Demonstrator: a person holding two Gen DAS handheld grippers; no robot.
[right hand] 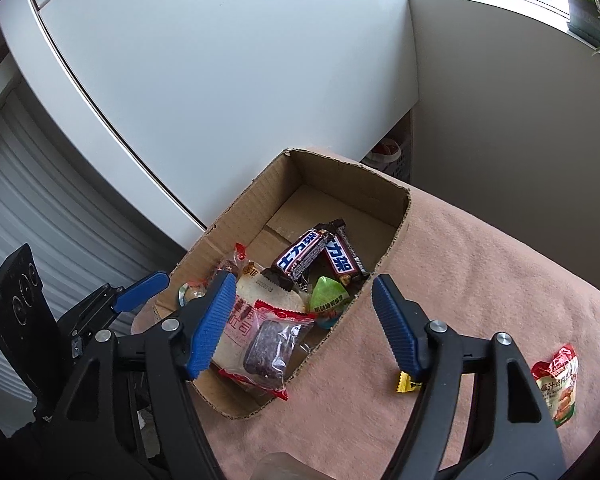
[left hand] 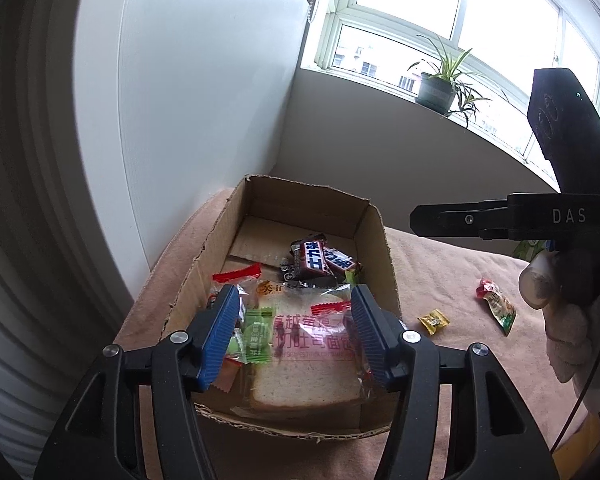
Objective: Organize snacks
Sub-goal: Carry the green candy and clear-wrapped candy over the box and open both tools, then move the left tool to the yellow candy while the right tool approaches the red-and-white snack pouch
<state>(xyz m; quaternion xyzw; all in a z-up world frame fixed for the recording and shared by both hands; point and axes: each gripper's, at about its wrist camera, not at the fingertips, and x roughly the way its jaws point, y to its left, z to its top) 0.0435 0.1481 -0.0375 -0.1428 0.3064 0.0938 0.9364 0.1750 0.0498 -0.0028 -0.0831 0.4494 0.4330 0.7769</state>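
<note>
An open cardboard box [left hand: 374, 236] [right hand: 396, 216] sits on a pink cloth and holds a bagged bread slice [left hand: 300, 364] [right hand: 260, 300], two dark chocolate bars [left hand: 320, 260] [right hand: 320, 256], a brown cake in a clear wrapper [right hand: 268, 350], green candies [left hand: 256, 334] [right hand: 328, 298] and other small packets. My left gripper [left hand: 294, 338] is open and empty above the box's near end. My right gripper [right hand: 300, 324] is open and empty over the box's right wall. A yellow candy [left hand: 434, 321] [right hand: 407, 385] and a red-green packet [left hand: 498, 308] [right hand: 558, 386] lie on the cloth outside.
The pink cloth [right hand: 480, 280] covers the surface to the right of the box. A white cabinet [right hand: 220, 80] stands close behind the box. A potted plant [left hand: 440, 88] stands on the window sill. The right gripper's body [left hand: 540, 216] shows in the left wrist view.
</note>
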